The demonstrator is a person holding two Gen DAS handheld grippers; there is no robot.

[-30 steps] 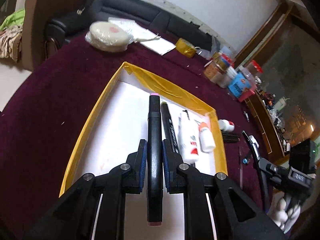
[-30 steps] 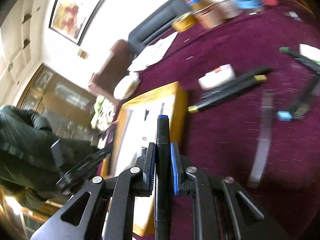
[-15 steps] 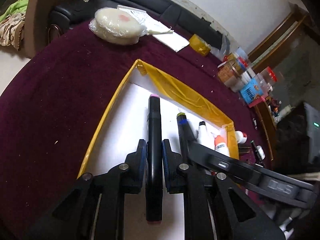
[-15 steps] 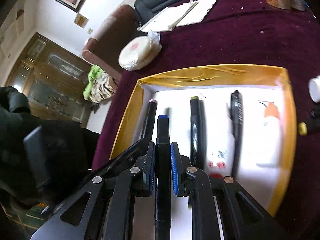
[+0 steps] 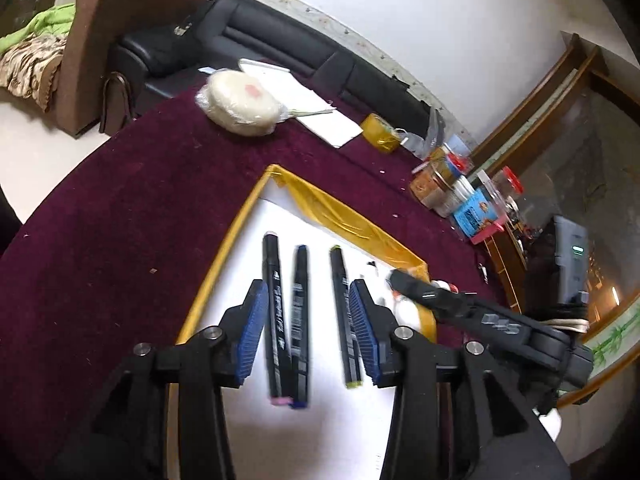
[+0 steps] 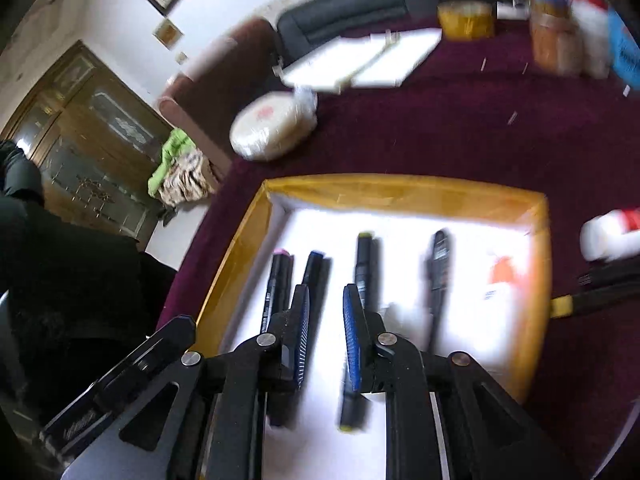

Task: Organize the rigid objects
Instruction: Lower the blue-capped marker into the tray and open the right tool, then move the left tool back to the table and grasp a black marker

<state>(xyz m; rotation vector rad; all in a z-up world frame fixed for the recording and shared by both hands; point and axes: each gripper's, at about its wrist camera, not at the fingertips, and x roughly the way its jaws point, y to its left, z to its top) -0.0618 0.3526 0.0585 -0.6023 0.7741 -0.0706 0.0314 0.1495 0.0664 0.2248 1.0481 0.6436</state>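
Note:
A yellow-rimmed white tray point(image 5: 236, 232) point(image 6: 400, 190) lies on the maroon table. In it lie a pink-capped marker point(image 5: 276, 320) point(image 6: 276, 284), a blue-capped marker point(image 5: 299, 320) point(image 6: 314, 268), a yellow-green-capped marker point(image 5: 342, 304) point(image 6: 364, 264), a black pen point(image 6: 438, 268) and a small white bottle with an orange cap point(image 6: 500, 280). My left gripper point(image 5: 306, 332) is open and empty above the pink and blue markers. My right gripper point(image 6: 326, 332) is open and empty above the tray, between the blue and yellow-green markers; it also shows in the left wrist view point(image 5: 460, 312).
A wrapped round white pack point(image 5: 240, 102) point(image 6: 268, 124), papers point(image 5: 304, 108), a yellow tape roll point(image 5: 382, 134) and jars point(image 5: 444, 184) stand at the table's far side. A white bottle point(image 6: 612, 232) and loose dark markers point(image 6: 600, 288) lie right of the tray.
Both grippers have opened and let go of their markers, pink from the left and blue from the right. Both markers now lie in the tray, and the grippers have drawn back.

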